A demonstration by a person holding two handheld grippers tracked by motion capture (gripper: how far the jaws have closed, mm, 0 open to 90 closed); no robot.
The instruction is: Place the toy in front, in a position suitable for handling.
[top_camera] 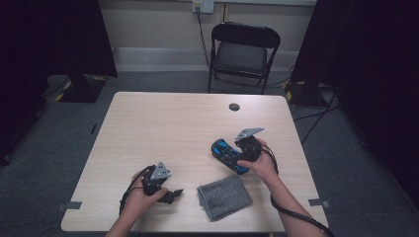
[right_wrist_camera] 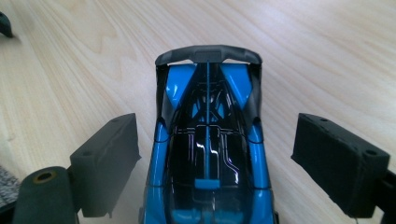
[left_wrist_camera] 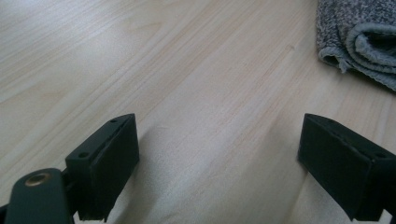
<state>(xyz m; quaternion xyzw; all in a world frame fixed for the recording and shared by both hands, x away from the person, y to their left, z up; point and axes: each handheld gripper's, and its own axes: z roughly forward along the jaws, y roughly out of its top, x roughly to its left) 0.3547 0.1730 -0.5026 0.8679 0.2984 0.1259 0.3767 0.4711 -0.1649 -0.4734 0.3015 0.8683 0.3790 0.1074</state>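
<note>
A blue and black toy race car [top_camera: 223, 148] rests on the wooden table [top_camera: 168, 123], right of centre. My right gripper [top_camera: 233, 159] is open and straddles the car's near end. In the right gripper view the car [right_wrist_camera: 208, 140] lies lengthwise between the two jaws, with a gap on each side, and its dark wing points away. My left gripper [top_camera: 171, 196] is open near the front edge with nothing between its jaws, low over bare wood [left_wrist_camera: 196, 93]. A folded grey cloth [top_camera: 225, 196] lies between the two hands, and in the left gripper view the cloth [left_wrist_camera: 359, 37] is at upper right.
A round dark grommet [top_camera: 234, 106] is set into the table near its far edge. A black folding chair [top_camera: 243, 52] stands behind the table. Cables trail over the floor at the right. A corner of the cloth [right_wrist_camera: 5, 186] lies beside my right gripper.
</note>
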